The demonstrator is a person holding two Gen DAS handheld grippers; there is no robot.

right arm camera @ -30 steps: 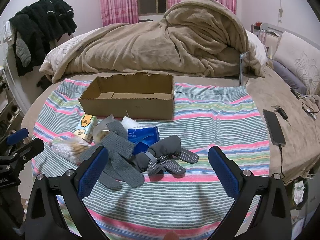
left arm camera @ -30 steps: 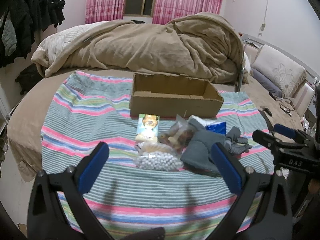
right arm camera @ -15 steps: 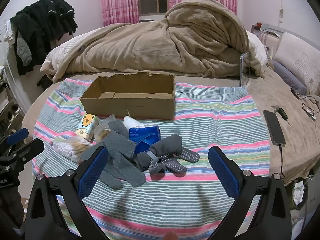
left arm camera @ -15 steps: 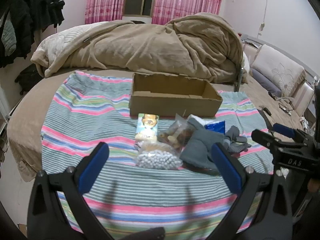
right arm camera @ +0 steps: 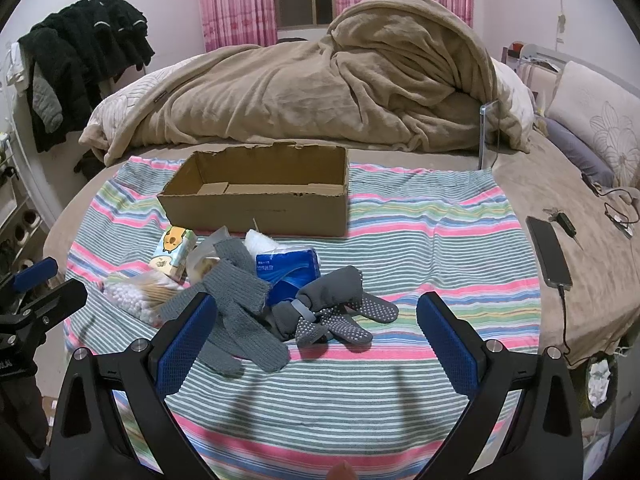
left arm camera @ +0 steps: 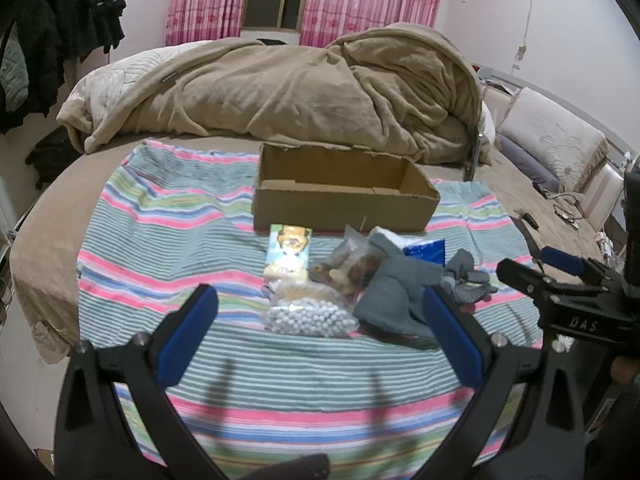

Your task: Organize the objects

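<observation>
Two tools are in view, both spread wide and holding nothing: the left tool (left arm camera: 320, 332) and the right tool (right arm camera: 316, 336), each with blue-padded fingers, hover over the near edge of the bed above the striped multicolour cloth (right arm camera: 420, 248).

An open brown cardboard box (right arm camera: 256, 200) sits on the cloth toward the far edge — its interior shows only bare cardboard flaps. Just in front of the box lies a tight cluster of items:
- a small carton with a cartoon bear print (left arm camera: 289, 252), nearest the box's left front corner;
- a clear bag of white cotton swabs (left arm camera: 310, 314), on the near left of the cluster, just in front of the carton;
- a clear bag with brown contents (left arm camera: 348, 264), contents not identifiable;
- a blue tissue pack (right arm camera: 286, 270), partly covered by clothing;
- a pair of grey knitted gloves (right arm camera: 236, 300), overlapping the tissue pack;
- a bundle of dark grey socks with white grip dots (right arm camera: 332, 308), touching the tissue pack on the right.

A crumpled tan blanket (right arm camera: 340, 80) is heaped along the far side of the bed. A black phone with a cable (right arm camera: 548, 252) rests near the right edge — well apart from the cluster.
</observation>
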